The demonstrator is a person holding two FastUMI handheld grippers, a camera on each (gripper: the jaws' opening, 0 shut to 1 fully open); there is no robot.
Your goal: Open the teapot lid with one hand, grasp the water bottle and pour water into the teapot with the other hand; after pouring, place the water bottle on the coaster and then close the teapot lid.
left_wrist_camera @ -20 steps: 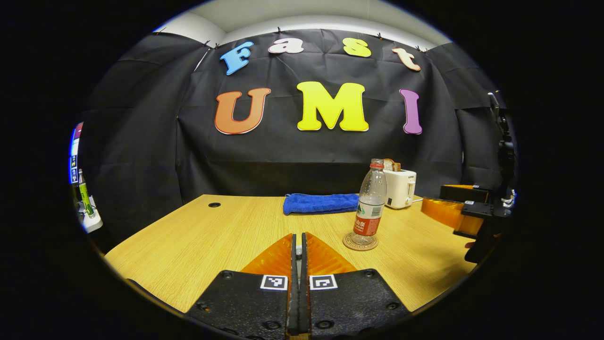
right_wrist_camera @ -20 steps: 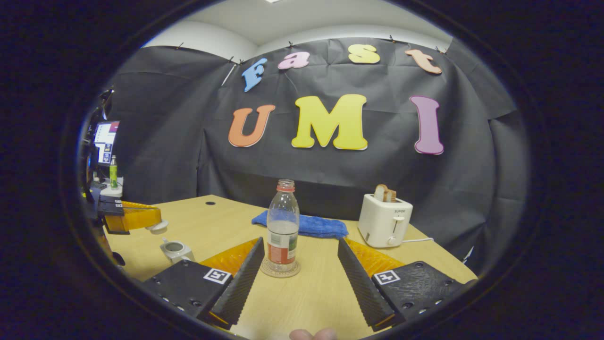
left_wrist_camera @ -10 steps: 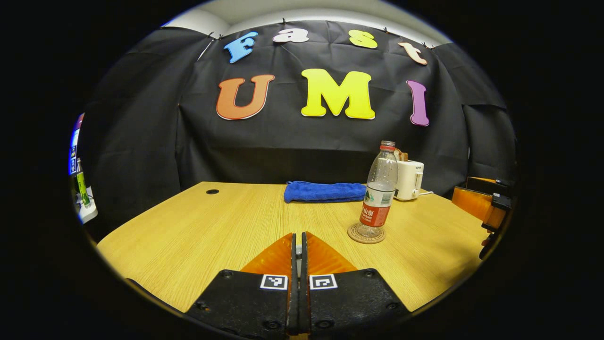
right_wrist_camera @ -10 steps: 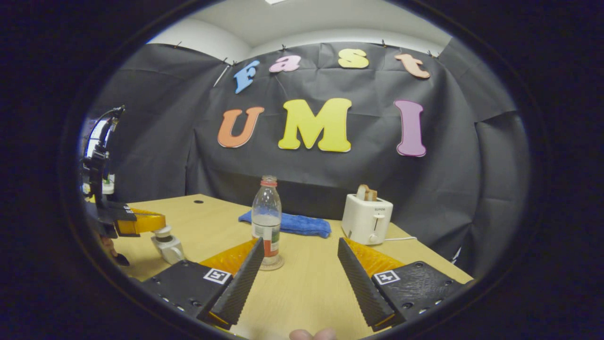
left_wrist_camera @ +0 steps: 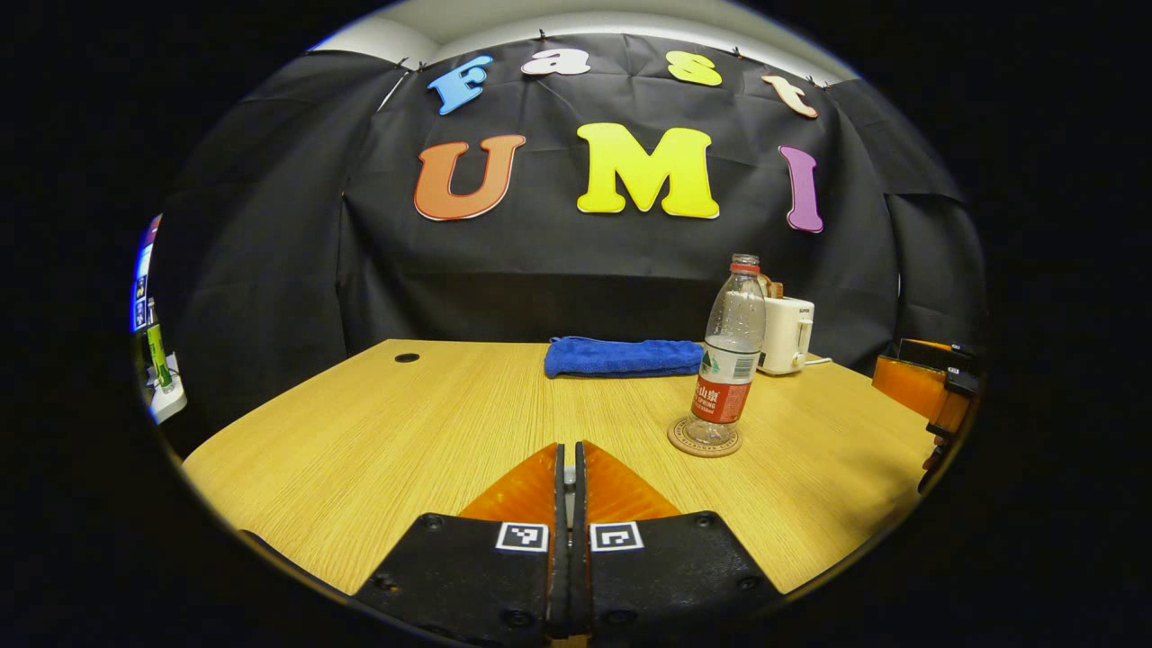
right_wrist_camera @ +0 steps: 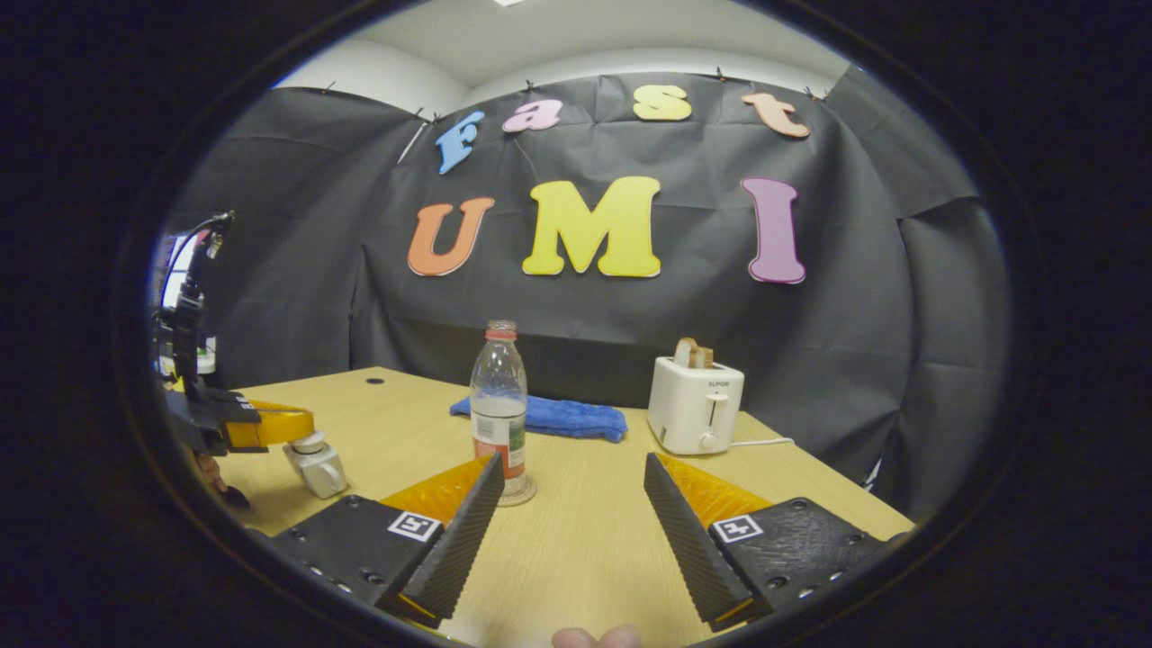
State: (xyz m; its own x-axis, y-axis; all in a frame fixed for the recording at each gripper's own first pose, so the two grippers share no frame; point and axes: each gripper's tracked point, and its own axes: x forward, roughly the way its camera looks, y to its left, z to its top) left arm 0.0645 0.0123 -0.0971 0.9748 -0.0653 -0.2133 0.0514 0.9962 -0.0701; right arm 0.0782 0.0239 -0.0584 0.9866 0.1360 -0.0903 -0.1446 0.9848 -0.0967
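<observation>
The right gripper (right_wrist_camera: 571, 504) hangs over the bench (right_wrist_camera: 594, 549) with jaws spread wide on nothing. Just beyond its left finger stands the water bottle (right_wrist_camera: 499, 409) on its coaster (right_wrist_camera: 525, 493). At far left the left gripper (right_wrist_camera: 301, 430), jaws pressed together, sits over the lid (right_wrist_camera: 309, 442) of the white teapot (right_wrist_camera: 317, 466); whether it pinches the lid I cannot tell. Behind lie a blue towel (right_wrist_camera: 549, 417) and a white toaster (right_wrist_camera: 695, 407) holding bread.

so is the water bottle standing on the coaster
Yes, in the left gripper view the water bottle stands upright on the round coaster on the table.
</observation>
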